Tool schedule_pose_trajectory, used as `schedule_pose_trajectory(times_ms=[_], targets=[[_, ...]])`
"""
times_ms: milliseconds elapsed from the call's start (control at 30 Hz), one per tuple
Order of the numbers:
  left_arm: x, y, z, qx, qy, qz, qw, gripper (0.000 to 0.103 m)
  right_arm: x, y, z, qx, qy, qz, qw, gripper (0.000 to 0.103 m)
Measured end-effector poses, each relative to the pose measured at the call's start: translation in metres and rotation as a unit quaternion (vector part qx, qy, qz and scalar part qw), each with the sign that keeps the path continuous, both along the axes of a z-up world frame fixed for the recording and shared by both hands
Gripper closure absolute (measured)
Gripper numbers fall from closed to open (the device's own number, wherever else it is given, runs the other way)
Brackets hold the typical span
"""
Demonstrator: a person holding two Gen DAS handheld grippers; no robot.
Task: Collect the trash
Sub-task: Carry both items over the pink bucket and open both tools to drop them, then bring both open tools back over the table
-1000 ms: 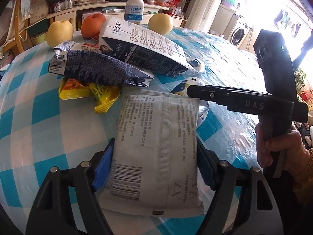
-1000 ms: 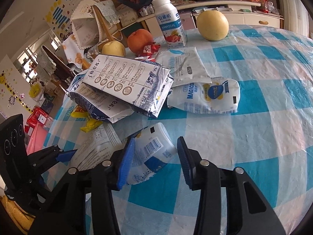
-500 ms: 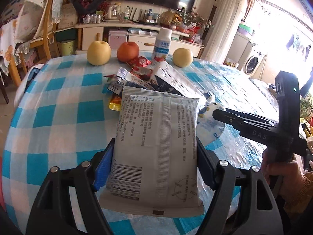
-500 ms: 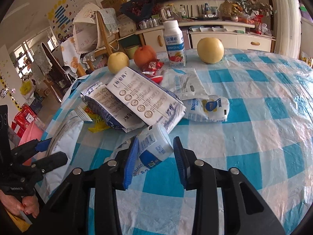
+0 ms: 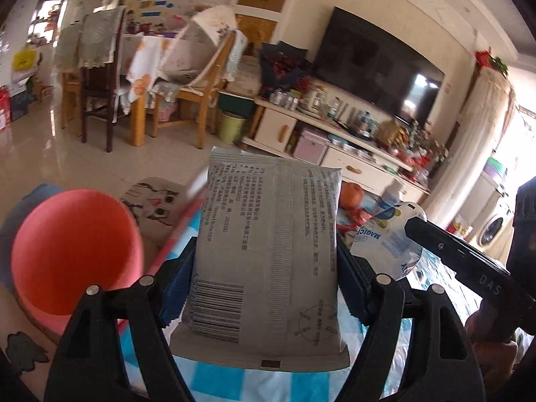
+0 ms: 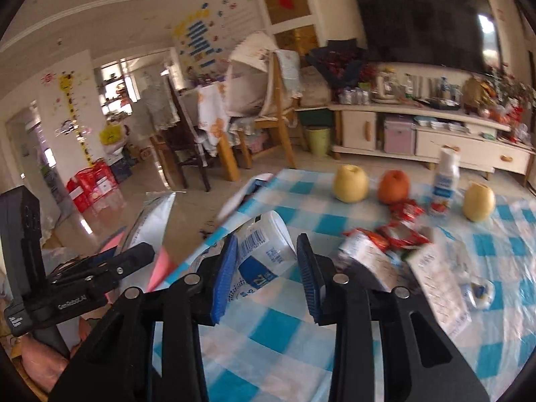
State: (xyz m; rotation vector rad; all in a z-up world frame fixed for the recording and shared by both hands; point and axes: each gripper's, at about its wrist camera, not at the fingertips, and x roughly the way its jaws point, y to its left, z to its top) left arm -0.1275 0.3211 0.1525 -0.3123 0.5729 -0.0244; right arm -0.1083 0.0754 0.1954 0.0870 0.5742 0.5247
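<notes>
Two wrist cameras, both facing the TV wall

We look along each gripper's fingers from just above the checked table (image 6: 351,305); both views share the television (image 5: 375,63), the chairs at upper left, and the other gripper at frame edge.

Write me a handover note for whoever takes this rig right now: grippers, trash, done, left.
Left gripper: shut on the flat grey printed foil packet, lifted past the table edge beside the round pink bin.
Right gripper: shut on the white-and-blue crumpled pouch, over the blue-checked tablecloth.
Done: both pieces picked up; neither dropped in yet.
Left: red wrappers and white printed cartons still on the table. Fruit and the drink bottle look like non-trash.
</notes>
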Motion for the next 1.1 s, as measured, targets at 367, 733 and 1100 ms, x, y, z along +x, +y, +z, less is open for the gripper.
schedule_pose_trajectory(times_ms=[367, 733, 1100], targets=[[-0.019, 0.172, -0.035, 0.022, 0.074, 0.186, 0.9796, 0.027, 0.021, 0.245, -0.016, -0.038, 0.027, 0.19, 0.981, 0.064], [-0.003, 0.198, -0.05, 0.05, 0.1, 0.166, 0.9797, 0.024, 0.022, 0.238, -0.036, -0.02, 0.052, 0.14, 0.989, 0.025], [-0.057, 0.095, 0.007, 0.099, 0.023, 0.115, 0.9882, 0.02, -0.022, 0.11, -0.017, -0.016, 0.02, 0.039, 0.999, 0.008]])
